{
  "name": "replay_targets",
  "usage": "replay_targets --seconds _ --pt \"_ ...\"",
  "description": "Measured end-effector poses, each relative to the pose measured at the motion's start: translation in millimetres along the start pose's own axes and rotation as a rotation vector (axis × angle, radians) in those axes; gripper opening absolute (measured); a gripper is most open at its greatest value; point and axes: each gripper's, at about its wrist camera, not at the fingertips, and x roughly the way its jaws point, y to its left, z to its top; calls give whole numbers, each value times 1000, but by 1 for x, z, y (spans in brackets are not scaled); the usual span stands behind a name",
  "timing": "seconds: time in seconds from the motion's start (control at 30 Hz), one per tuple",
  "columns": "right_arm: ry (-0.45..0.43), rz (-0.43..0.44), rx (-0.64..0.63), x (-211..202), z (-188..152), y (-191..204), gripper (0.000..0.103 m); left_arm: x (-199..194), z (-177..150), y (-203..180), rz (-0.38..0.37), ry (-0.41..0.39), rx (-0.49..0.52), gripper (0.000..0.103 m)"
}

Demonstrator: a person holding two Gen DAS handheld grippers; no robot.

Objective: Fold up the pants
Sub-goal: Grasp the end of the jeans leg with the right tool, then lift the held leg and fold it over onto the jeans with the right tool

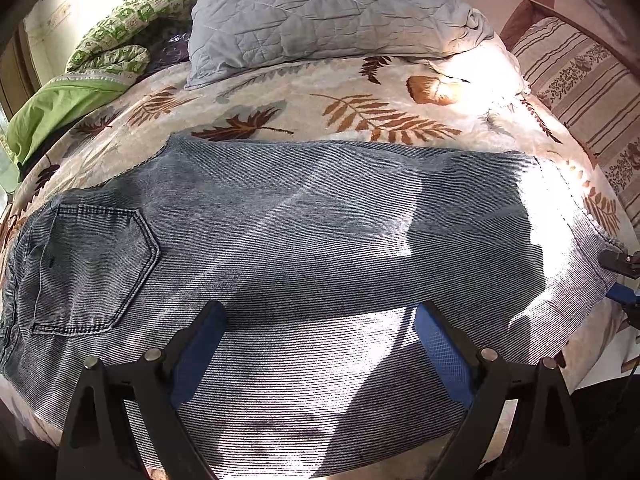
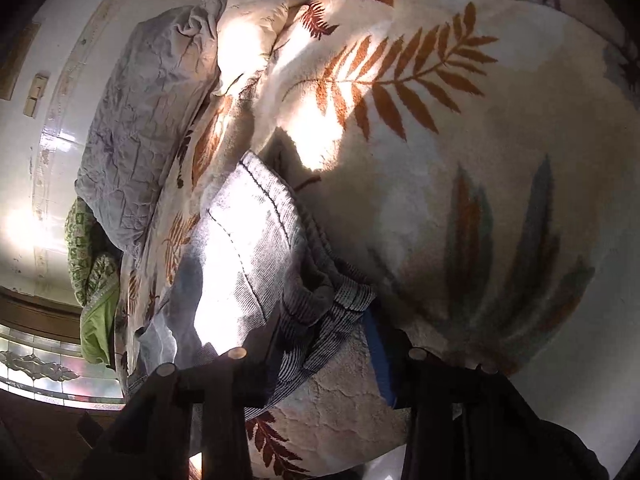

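Note:
Grey-blue denim pants point(image 1: 304, 216) lie flat across the bed, folded lengthwise, waist and back pocket point(image 1: 100, 264) at the left, leg hems at the right. My left gripper point(image 1: 320, 320) is open above the near edge of the pants at mid-leg, holding nothing. My right gripper point(image 2: 324, 320) is open around the hem end of the pants point(image 2: 248, 248), with the bunched hem lying between its fingers; it also shows in the left wrist view point(image 1: 622, 280) at the hem's right edge.
The bed carries a cream blanket with leaf print point(image 1: 360, 112). A grey quilted pillow point(image 1: 312, 12) and a green patterned cloth point(image 1: 120, 40) lie at the far side. A striped pillow point(image 1: 580, 92) is at the right. A tiled wall point(image 2: 48, 160) stands beyond.

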Motion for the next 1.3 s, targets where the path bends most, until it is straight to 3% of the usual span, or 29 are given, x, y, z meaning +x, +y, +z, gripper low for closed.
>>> replay_targets --seconds 0.17,0.4,0.73,0.87,1.07,1.17,1.3 --pt "-5 -12 -14 2 0 3 43 8 -4 -4 9 7 16 95" --pt "-19 -48 -58 2 -2 10 31 8 -3 -5 10 11 20 95" --pt "-73 -78 -161 -9 -6 35 24 11 -3 -5 7 14 23 96" --pt "-140 -93 -289 -24 -10 71 23 12 -3 -5 5 20 23 97" --pt "-217 -11 -525 -43 -38 157 22 8 0 4 -49 31 -6 97" --pt "-215 73 -660 -45 -72 202 22 -11 0 32 -92 -11 -104 96" --pt "-144 163 -820 -29 -128 242 22 -54 -5 99 -12 -125 -246 96"
